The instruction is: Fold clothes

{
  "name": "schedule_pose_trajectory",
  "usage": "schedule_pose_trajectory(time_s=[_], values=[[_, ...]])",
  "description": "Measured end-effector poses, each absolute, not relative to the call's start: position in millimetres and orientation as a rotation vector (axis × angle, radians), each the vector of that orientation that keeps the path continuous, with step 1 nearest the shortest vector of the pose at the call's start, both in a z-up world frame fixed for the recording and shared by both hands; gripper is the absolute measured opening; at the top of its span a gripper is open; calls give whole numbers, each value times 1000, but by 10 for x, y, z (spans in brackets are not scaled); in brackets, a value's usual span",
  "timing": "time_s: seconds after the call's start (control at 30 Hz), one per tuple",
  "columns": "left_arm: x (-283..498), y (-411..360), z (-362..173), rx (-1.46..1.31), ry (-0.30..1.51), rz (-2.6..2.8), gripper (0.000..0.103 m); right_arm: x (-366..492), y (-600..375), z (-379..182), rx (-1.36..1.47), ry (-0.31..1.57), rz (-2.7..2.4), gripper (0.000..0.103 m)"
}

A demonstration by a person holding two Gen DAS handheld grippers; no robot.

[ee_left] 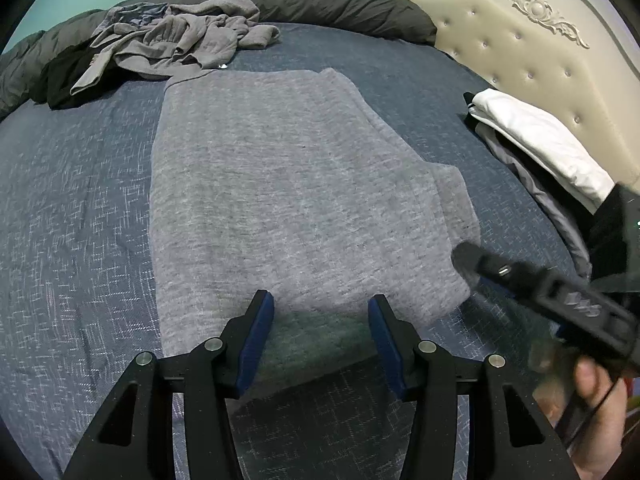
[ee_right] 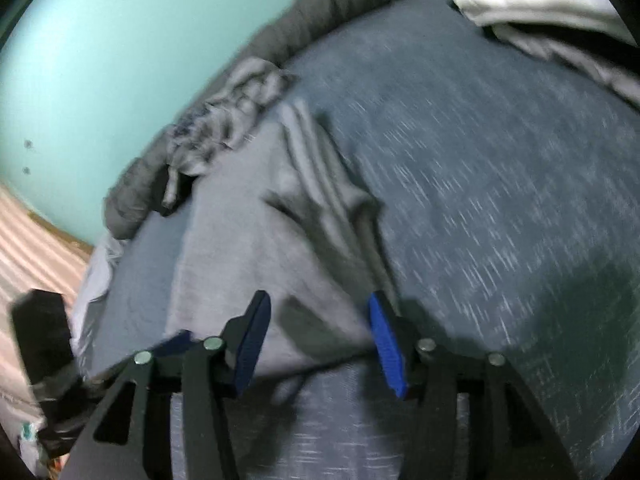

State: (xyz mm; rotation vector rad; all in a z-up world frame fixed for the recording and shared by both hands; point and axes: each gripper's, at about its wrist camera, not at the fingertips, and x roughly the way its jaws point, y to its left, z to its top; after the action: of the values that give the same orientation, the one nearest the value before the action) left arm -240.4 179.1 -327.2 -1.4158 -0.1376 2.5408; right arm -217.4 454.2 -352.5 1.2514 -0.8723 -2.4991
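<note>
A grey knit garment [ee_left: 288,200] lies spread flat on the blue bedspread [ee_left: 72,200], with one part folded over at its right side. My left gripper [ee_left: 320,300] hovers over its near edge, open, with nothing pinched between the blue pads. My right gripper [ee_right: 318,298] also stands open over the garment [ee_right: 248,248], which is creased into ridges just ahead of its right finger; this view is blurred. In the left wrist view the right gripper [ee_left: 466,256] reaches in from the right, its tip at the garment's right edge, held by a hand [ee_left: 600,400].
A crumpled heap of grey clothes [ee_left: 176,40] lies at the far left against a dark rolled duvet [ee_left: 320,0]. A folded stack with a white piece on top [ee_left: 540,136] sits at the right by the cream tufted headboard [ee_left: 520,40]. A teal wall [ee_right: 100,60] stands behind.
</note>
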Motion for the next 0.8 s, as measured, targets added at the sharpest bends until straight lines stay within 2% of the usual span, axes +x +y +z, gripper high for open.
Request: schedule_pose_trajectory(time_s=[0.03, 0.1, 0.2, 0.33, 0.5, 0.8], values=[[-2405, 1790, -3268, -1419, -140, 2540, 53, -2181, 4559, -3574, 1274, -884, -2496, 30], [-2405, 1788, -3259, -1426, -144, 2538, 53, -2179, 4606, -3598, 1274, -897, -2505, 14], [-2394, 1732, -3182, -1413, -187, 2533, 54, -2157, 4676, -3605, 1279, -902, -2539, 11], [-2372, 1540, -3015, -1368, -273, 2579, 54, -2120, 4749, -3570, 1273, -920, -2579, 11], [-2392, 1248, -2897, -1358, -310, 2653, 54, -2029, 4894, -3388, 1129, -1017, -2608, 13], [-2429, 1099, -3093, -1457, -321, 2639, 55, -2121, 4437, -3159, 1028, -795, -2564, 17]])
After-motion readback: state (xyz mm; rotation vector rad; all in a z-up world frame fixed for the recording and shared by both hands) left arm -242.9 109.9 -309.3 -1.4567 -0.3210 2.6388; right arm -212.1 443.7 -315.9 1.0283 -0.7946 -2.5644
